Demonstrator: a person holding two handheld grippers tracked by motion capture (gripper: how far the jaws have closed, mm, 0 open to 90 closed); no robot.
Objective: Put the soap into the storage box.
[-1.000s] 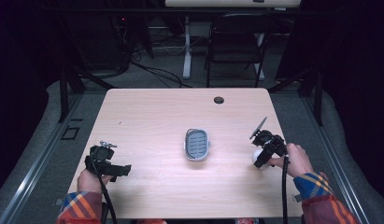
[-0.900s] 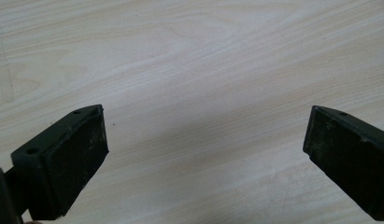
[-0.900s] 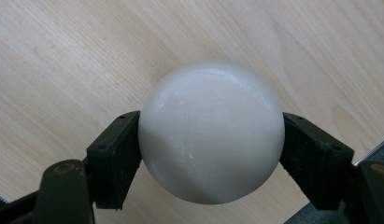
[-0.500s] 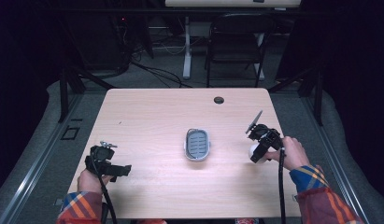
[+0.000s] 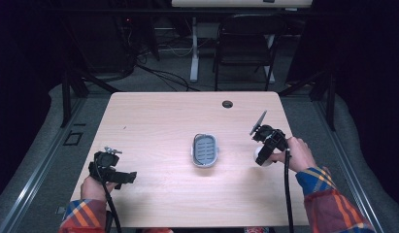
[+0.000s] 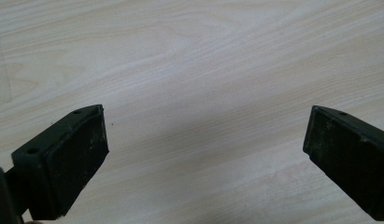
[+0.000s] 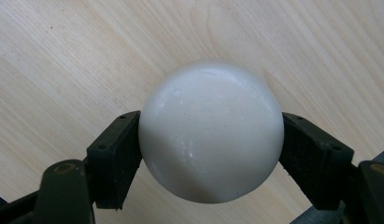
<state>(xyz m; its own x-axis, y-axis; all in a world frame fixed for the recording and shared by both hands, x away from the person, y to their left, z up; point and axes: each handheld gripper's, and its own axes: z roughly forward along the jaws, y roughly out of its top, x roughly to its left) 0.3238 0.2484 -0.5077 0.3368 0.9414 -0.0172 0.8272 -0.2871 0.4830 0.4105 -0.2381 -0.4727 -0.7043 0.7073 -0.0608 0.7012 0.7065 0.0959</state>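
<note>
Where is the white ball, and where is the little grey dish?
white ball (image 7: 210, 133), right gripper view, on its rounded front, between the two black jaws.
grey dish (image 5: 205, 150), high view, on its ribbed inside, mid-table.

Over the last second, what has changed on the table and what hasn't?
The right gripper, shut on the white ball, has carried it a little toward the tray and the far edge. Nothing was picked up or let go. The left gripper stayed put, jaws open on nothing, and the tray has not moved.
</note>
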